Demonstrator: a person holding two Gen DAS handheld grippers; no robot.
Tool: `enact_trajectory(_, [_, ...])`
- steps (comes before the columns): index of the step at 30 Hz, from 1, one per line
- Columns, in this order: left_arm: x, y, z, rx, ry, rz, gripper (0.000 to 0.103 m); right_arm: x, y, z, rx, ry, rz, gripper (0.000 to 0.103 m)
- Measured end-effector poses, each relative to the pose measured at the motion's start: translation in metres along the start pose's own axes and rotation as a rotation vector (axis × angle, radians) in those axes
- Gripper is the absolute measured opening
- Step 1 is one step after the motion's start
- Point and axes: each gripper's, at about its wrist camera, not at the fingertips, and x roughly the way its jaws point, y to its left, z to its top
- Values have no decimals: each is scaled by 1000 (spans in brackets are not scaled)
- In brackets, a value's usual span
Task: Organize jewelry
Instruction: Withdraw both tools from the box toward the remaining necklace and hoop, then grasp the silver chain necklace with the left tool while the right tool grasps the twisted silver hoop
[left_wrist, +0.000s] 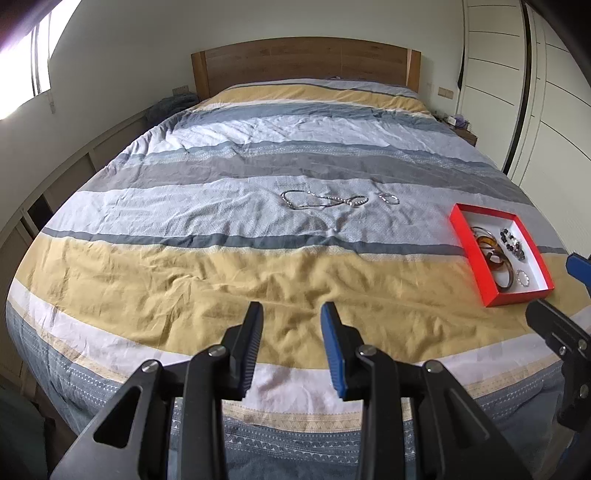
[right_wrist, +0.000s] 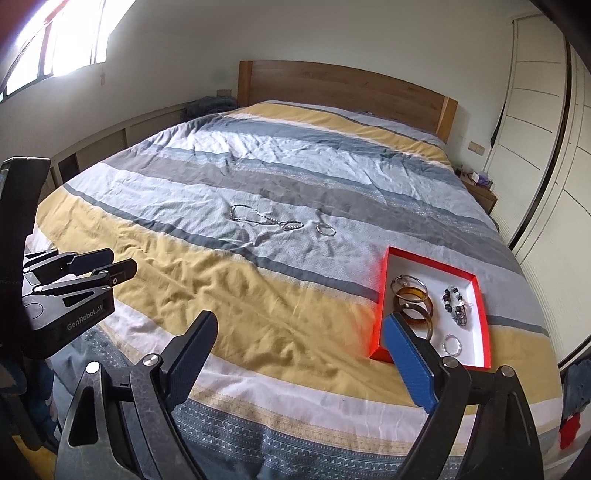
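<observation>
A silver necklace (left_wrist: 306, 199) (right_wrist: 258, 218) lies loose on the striped bedspread (left_wrist: 221, 277) (right_wrist: 258, 295), with a beaded bracelet at its right end. A small pair of silver hoops (left_wrist: 389, 198) (right_wrist: 325, 229) sits just right of them. A red box (left_wrist: 469, 243) (right_wrist: 432, 263) rests on the bed's right side and holds amber bangles (left_wrist: 491, 251) (right_wrist: 413, 302), dark beads (left_wrist: 511, 243) (right_wrist: 456, 302) and a small silver bracelet (left_wrist: 522, 277) (right_wrist: 451, 345). My left gripper (left_wrist: 291, 314) (right_wrist: 120, 260) hovers over the yellow stripe, its jaws apart and holding nothing. My right gripper (right_wrist: 299, 321) (left_wrist: 554, 288) is open wide, its blue finger overlapping the box's near corner.
A wooden headboard (left_wrist: 306, 59) closes the far end of the bed. White wardrobe doors (right_wrist: 535, 147) run along the right and a nightstand (right_wrist: 480, 192) stands by them. Low cabinets and a bright window (right_wrist: 55, 40) line the left wall. The bed's foot edge is just below both grippers.
</observation>
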Motion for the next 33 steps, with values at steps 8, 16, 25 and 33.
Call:
enact_trajectory(8, [46,9,12,-19,59,-12,31,43,-6,17,12,21,54,82])
enact_trajectory(16, [116,31,53,-64,97,-62,31,121,-36,46,127,88,106,80])
enact_trajectory(25, [200,22,117,-34,95,-177,31,219,-63,91,206,127,96,77])
enact_trajectory(33, [259,15,130,-49,150,-207,31,282,-76,100,232,177,93,74])
